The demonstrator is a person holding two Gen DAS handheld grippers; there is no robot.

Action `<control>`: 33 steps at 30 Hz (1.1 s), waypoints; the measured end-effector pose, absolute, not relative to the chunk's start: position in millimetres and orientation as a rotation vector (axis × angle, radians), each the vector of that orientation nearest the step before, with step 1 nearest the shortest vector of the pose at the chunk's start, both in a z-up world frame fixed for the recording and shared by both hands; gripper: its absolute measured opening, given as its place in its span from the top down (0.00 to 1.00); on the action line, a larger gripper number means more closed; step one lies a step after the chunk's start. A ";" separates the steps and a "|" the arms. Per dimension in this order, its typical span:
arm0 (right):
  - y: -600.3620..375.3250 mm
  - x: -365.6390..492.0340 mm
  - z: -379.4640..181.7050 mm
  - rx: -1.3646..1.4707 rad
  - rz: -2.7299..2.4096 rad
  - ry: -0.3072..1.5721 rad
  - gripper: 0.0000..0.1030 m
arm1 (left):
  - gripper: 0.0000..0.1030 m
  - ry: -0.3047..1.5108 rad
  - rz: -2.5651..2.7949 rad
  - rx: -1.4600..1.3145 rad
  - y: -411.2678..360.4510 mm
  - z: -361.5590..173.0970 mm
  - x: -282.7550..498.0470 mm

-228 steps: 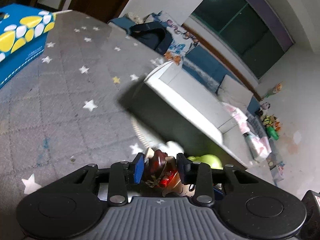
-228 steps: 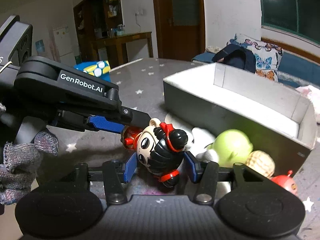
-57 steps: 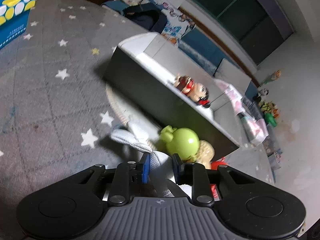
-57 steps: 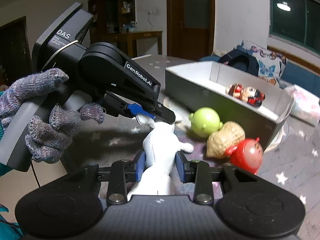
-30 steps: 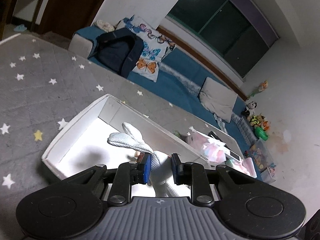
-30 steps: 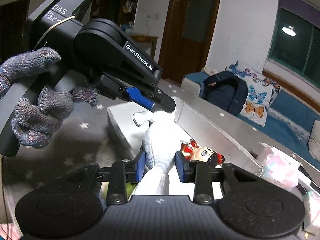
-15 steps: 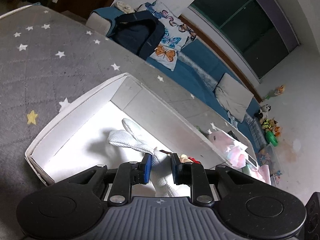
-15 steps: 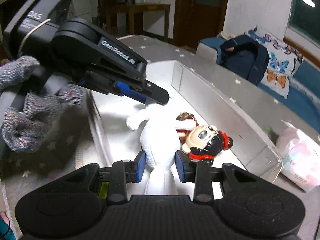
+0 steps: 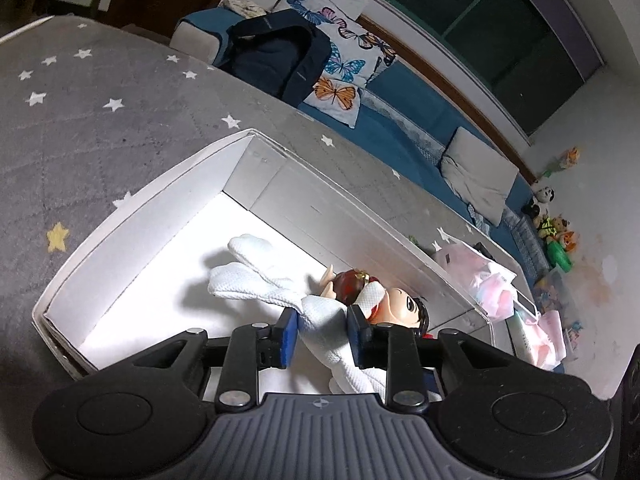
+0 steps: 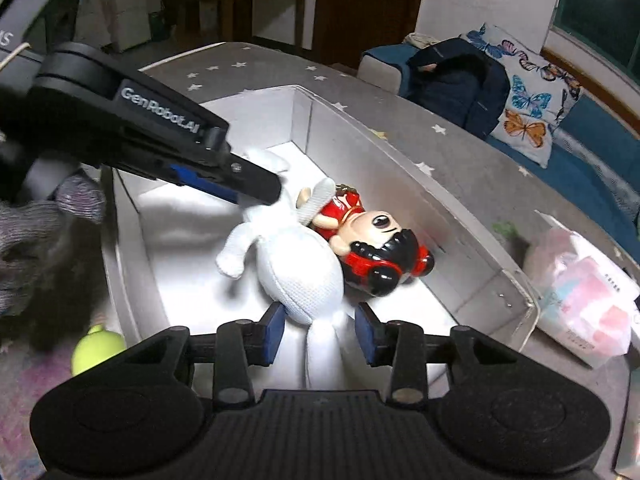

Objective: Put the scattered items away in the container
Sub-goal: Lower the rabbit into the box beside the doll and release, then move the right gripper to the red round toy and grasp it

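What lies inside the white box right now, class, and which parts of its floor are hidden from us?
Inside the white box lie a white plush rabbit and, touching it, a red-dressed doll. Both grippers' jaws are opening around the rabbit. The floor beneath the toys and behind the near wall is covered.

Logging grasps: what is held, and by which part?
Nothing firmly: jaws are opening around the white plush rabbit, left gripper at its neck, right gripper at its rump.

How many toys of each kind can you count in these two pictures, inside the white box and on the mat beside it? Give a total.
White plush toys in the box: 1, the white plush rabbit
Hard figure dolls in the box: 1, the red-dressed doll
Green round toys on the mat, outside the box: 1, the green toy
Total: 3
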State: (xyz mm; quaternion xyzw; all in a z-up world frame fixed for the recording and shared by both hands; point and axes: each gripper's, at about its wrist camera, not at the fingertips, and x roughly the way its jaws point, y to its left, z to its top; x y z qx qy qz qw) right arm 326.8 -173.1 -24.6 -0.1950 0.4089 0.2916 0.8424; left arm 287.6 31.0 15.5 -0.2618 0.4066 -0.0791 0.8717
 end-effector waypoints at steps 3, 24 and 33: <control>-171.5 325.2 -25.1 -0.428 0.620 0.862 0.61 | 0.71 0.851 -0.172 -0.528 30.4 18.3 287.4; -164.3 334.3 -22.2 -0.271 0.620 0.863 0.61 | 0.68 0.871 -0.174 -0.525 40.8 24.1 277.0; -161.5 326.0 -20.8 -0.275 0.586 0.853 0.60 | 0.68 0.834 -0.209 -0.516 47.5 34.8 251.6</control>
